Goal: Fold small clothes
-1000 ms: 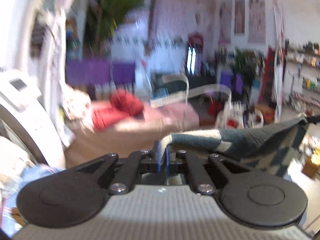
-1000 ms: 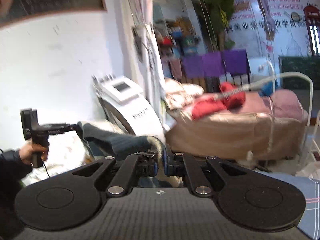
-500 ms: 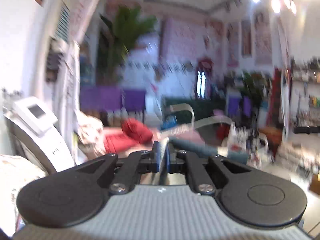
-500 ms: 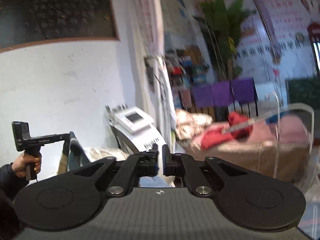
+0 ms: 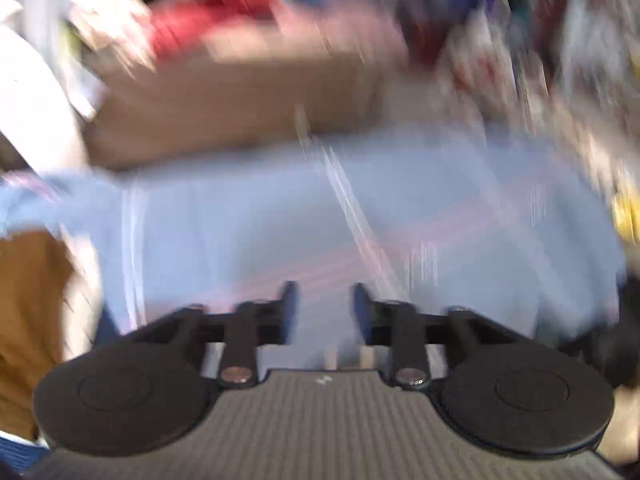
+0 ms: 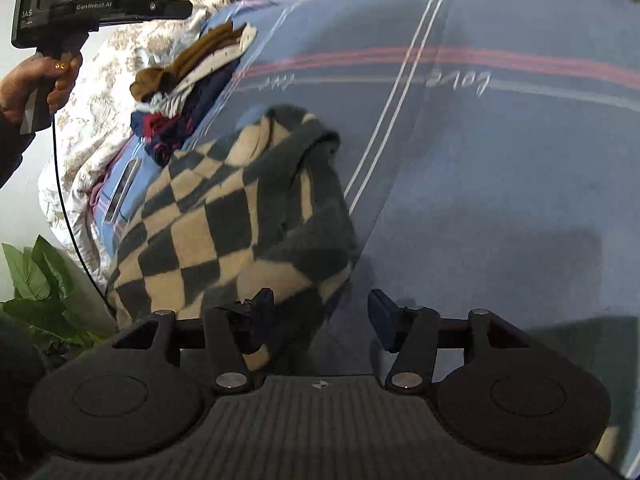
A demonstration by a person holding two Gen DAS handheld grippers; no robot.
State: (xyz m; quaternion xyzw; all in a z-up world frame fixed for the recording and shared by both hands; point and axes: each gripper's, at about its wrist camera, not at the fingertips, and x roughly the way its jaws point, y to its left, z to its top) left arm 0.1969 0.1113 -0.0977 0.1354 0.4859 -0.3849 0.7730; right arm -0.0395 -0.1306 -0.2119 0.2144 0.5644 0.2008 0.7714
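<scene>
Fingers of both grippers, clamped before, have just opened, dropping the checkered garment.

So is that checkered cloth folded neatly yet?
No. The checkered cloth lies rumpled in a heap on the blue sheet, edges bunched.

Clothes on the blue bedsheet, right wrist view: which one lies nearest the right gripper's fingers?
The dark-and-cream checkered garment, crumpled just ahead of the open right gripper. The brown and navy clothes sit piled further back near the sheet's far-left edge.
</scene>
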